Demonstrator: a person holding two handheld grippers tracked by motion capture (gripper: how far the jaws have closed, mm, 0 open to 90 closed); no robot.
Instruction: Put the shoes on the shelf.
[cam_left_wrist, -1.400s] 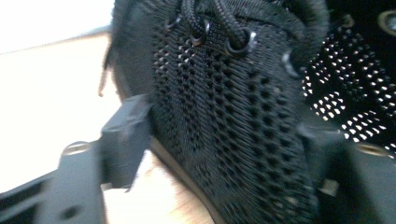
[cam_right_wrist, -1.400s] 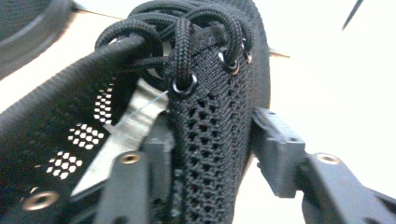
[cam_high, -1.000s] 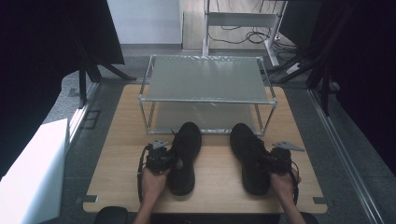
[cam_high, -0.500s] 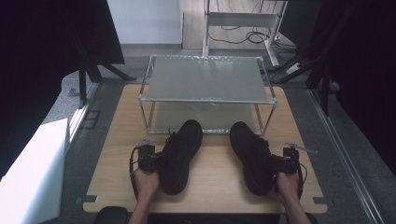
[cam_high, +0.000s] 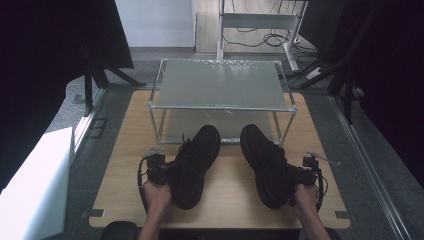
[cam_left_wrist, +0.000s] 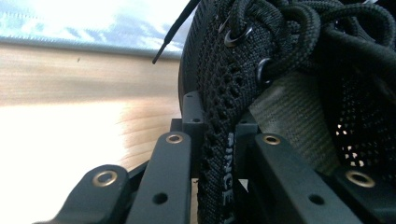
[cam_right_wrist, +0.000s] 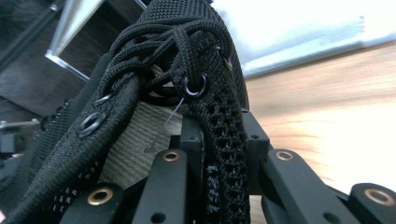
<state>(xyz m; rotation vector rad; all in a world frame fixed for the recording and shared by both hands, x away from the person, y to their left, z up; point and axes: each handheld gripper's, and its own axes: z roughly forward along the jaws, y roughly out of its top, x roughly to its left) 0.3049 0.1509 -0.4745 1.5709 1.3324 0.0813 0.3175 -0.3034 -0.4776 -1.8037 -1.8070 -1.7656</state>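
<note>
Two black shoes on the table (cam_high: 125, 150), toes toward the rack (cam_high: 220, 85). Left gripper (cam_high: 167, 172) clamped on the left shoe (cam_high: 195, 157) collar wall. Right gripper (cam_high: 295, 175) pinching the right shoe (cam_high: 265, 160) collar likewise.

Two black shoes (cam_high: 195, 160) (cam_high: 267, 165), one metal rack (cam_high: 220, 85), one wooden table (cam_high: 120, 165), two claws (cam_high: 167, 172) (cam_high: 295, 175).

A fixed overhead camera is looking forward and down across the light wooden table (cam_high: 230, 180); both gripper cameras are peering close-up along their jaws, sharing that tabletop.
</note>
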